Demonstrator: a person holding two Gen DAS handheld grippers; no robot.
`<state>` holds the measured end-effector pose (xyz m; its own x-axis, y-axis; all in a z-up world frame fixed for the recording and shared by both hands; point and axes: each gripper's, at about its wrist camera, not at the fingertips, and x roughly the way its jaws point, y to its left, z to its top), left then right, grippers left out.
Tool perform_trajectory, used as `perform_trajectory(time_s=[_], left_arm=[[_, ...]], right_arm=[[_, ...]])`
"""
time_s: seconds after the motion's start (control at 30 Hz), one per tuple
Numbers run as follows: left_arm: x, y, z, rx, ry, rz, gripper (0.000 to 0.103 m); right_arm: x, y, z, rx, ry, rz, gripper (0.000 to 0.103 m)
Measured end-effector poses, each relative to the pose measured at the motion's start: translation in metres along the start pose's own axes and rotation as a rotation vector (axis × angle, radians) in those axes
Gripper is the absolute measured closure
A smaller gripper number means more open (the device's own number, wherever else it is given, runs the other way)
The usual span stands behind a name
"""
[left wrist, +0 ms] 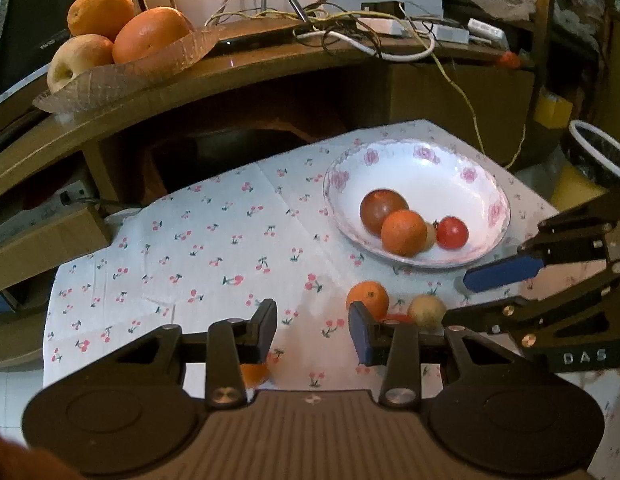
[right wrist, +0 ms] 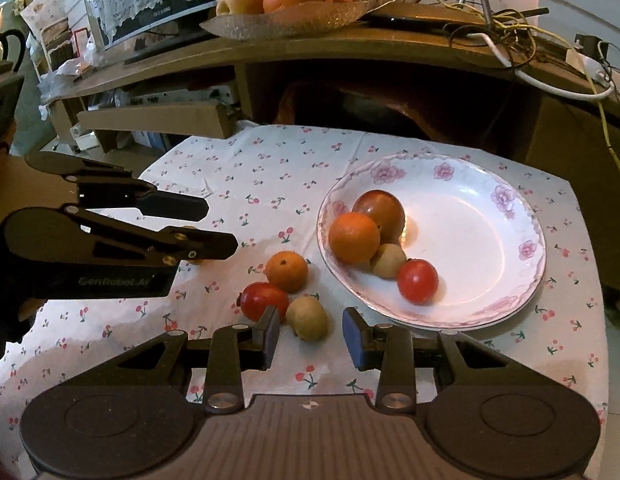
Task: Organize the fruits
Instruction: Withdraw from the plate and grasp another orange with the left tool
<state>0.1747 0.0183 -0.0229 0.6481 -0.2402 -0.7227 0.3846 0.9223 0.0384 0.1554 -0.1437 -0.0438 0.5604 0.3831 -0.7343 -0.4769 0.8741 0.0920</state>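
Observation:
A white flowered plate (right wrist: pixel 509 304) on the cherry-print cloth holds an orange (right wrist: pixel 353 237), a dark red-brown fruit (right wrist: pixel 379 212), a small tan fruit (right wrist: pixel 387 260) and a red tomato (right wrist: pixel 417 281). Left of the plate lie a small orange (right wrist: pixel 286 271), a red fruit (right wrist: pixel 264 300) and a tan fruit (right wrist: pixel 307 318). My right gripper (right wrist: pixel 313 336) is open just behind the tan fruit, not pressing it. My left gripper (left wrist: pixel 313 334) is open over bare cloth, left of the small orange (left wrist: pixel 367 298). Another orange piece (left wrist: pixel 254 374) peeks from under its left finger.
Behind the table, a wooden shelf carries a glass leaf-shaped dish (left wrist: pixel 110 76) with oranges and an apple, plus tangled cables (left wrist: pixel 349 32). A cardboard box (right wrist: pixel 158 120) juts over the table's far left corner. A mesh bin (left wrist: pixel 597 156) stands off the right edge.

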Motion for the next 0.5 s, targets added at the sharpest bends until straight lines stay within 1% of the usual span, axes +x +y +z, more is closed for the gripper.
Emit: perform_trajectory(time_s=[0.13, 0.5], left_arm=[[0.002, 0.003, -0.005, 0.007, 0.015, 0.006, 0.058], [0.007, 0.024, -0.013, -0.015, 0.027, 0.074, 0.058]], right_arm=[[0.004, 0.001, -0.002, -0.007, 0.017, 0.006, 0.066], [0.011, 0.002, -0.005, -0.020, 0.043, 0.005, 0.066]])
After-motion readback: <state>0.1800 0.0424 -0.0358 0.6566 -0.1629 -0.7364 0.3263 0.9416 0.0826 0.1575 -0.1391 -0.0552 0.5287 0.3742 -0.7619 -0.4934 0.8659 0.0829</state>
